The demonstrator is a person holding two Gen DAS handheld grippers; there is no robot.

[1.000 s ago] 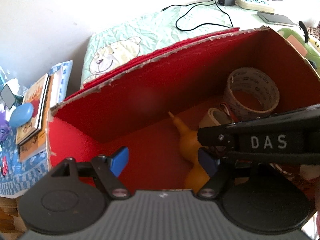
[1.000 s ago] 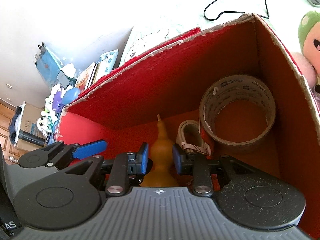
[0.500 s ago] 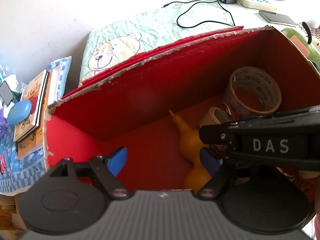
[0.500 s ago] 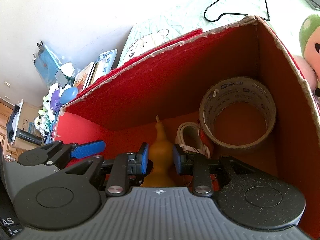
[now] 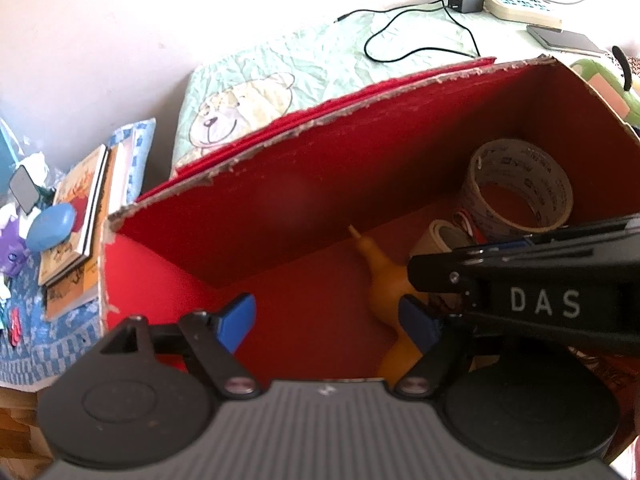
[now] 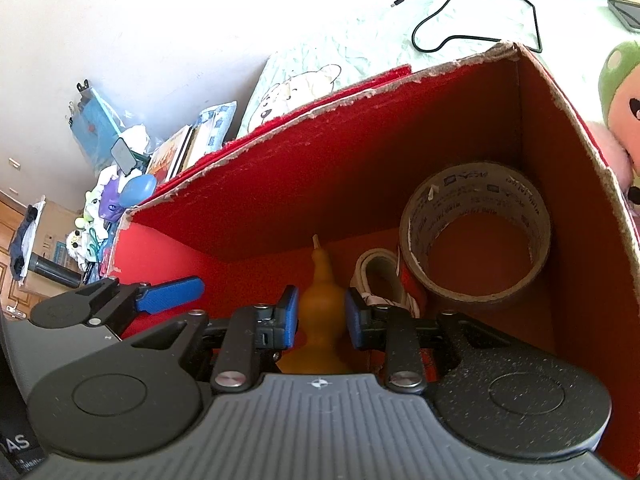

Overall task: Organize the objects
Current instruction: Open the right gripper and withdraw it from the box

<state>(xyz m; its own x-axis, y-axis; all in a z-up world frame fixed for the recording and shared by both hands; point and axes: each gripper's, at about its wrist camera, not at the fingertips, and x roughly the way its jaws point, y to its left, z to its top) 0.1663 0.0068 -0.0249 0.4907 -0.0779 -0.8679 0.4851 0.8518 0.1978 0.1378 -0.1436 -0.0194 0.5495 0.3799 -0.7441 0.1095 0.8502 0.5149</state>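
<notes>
An open red cardboard box [image 5: 280,208] [image 6: 360,168] fills both views. On its floor an orange gourd [image 6: 320,312] [image 5: 380,280] stands with its stem up, and my right gripper [image 6: 321,316] is shut on its waist, a blue pad on each side. The gripper's black body [image 5: 540,304] crosses the left wrist view. My left gripper [image 5: 326,322] hangs open over the bare left part of the box floor, with nothing between its pads. One of its blue fingers [image 6: 172,300] shows left of the gourd.
A large brown tape roll [image 6: 472,184] [image 5: 552,196] leans in the box's right corner, with a small white roll [image 6: 372,268] [image 5: 436,236] beside it. Outside the box are a plush toy [image 6: 624,92], a black cable [image 6: 460,20], a bear quilt [image 5: 240,108] and stacked books [image 5: 76,216].
</notes>
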